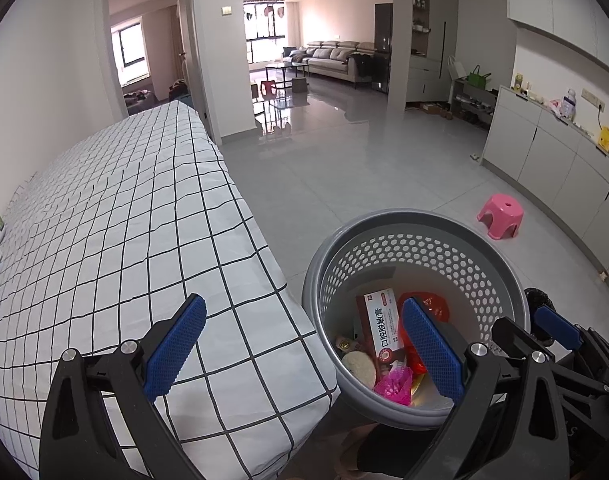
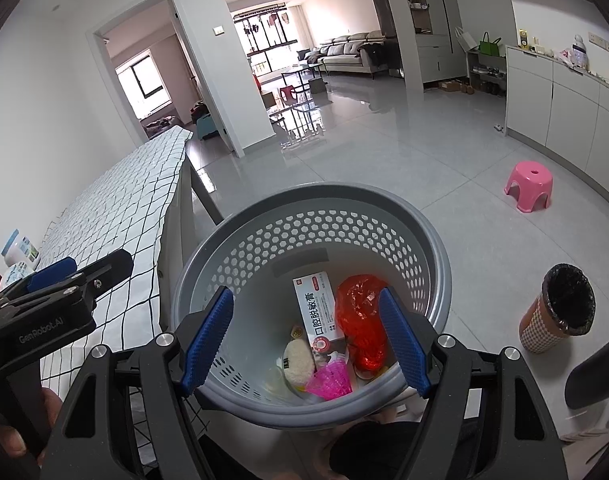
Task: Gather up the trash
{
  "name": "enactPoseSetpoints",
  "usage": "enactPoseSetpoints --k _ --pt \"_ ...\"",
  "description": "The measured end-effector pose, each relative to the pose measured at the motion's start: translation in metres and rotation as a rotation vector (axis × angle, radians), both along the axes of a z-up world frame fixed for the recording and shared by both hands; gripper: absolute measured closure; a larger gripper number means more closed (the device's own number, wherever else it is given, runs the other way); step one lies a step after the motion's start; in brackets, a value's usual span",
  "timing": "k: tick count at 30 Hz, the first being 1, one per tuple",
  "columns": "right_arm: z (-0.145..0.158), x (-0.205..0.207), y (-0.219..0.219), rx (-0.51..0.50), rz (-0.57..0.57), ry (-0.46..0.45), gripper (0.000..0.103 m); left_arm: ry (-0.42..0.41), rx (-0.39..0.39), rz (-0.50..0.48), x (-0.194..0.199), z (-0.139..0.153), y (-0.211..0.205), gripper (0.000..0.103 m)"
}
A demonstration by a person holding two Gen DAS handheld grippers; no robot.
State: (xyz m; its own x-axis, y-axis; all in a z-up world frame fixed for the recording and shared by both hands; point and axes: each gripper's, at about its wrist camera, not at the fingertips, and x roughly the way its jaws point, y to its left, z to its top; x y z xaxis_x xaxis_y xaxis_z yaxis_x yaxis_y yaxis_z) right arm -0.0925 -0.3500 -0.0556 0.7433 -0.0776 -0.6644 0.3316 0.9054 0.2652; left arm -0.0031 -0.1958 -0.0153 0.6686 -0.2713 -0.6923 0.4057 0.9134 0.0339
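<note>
Judging by what lies in the grey basket (image 2: 432,276), most of the collecting looks finished: a white-and-maroon carton (image 2: 318,312), a crumpled red plastic bag (image 2: 360,316), a pink mesh scrap (image 2: 330,380), a pale round puff (image 2: 300,360) and a small round token (image 2: 297,333) sit together on its floor. The basket stands on the tiled floor at the corner of the bed with the checked sheet (image 1: 124,220).

The right gripper (image 2: 306,340) hangs above the basket mouth, jaws spread wide and empty, the blue pads at 9 and 3 o'clock around the trash below without touching it. The left gripper (image 1: 304,352) is also wide open and empty, one pad over the sheet, the other over the basket's near rim.

The visible stretch of sheet is bare. Possible leftovers, in my view: a white jar (image 2: 19,249) and small packets at the bed's far edge, at 9 o'clock in the right wrist view; whether they count as trash I cannot tell. A checked bin with a black liner (image 2: 560,308) stands at 3 o'clock of the basket, a pink stool (image 2: 529,186) at 1 o'clock.
</note>
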Motion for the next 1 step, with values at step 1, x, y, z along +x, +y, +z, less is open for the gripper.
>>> enactPoseSetpoints --k 1 --pt "0.0000 0.0000 0.0001 -0.001 0.000 0.000 0.031 0.001 0.000 0.001 0.0000 -0.0001 0.0001 0.006"
